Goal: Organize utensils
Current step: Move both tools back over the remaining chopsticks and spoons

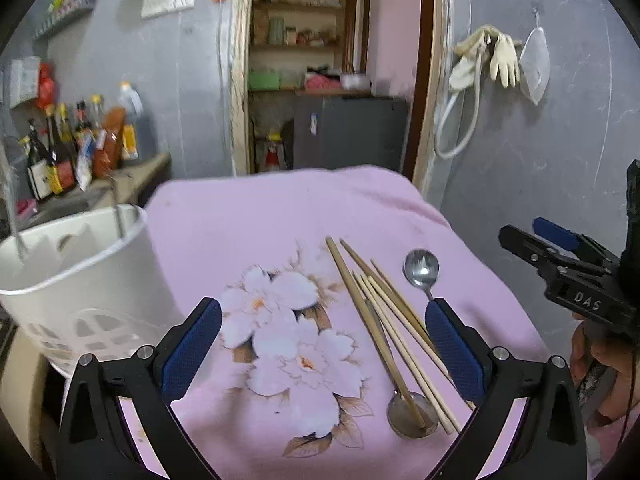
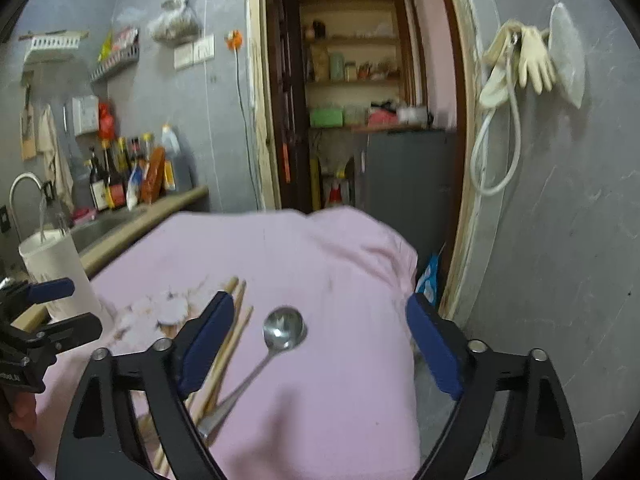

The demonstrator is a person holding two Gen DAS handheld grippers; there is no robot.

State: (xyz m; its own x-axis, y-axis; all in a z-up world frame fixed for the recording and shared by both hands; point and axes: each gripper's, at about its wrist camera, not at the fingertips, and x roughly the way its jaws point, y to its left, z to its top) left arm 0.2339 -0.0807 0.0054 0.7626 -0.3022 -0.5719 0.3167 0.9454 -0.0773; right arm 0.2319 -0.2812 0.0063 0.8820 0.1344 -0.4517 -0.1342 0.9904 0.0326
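Approach step, nothing grasped: left hand-held gripper (image 1: 323,344) and right hand-held gripper (image 2: 320,344) both released. Chopsticks (image 1: 384,320) and two spoons (image 1: 421,269) loose on pink cloth (image 1: 260,216); white holder (image 1: 76,276) far left. Next: straddle one utensil, then clench.

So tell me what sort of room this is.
Most likely a small home kitchen: sauce bottles line a counter by a sink with a faucet, rubber gloves hang on the wall, and a doorway opens onto pantry shelves.
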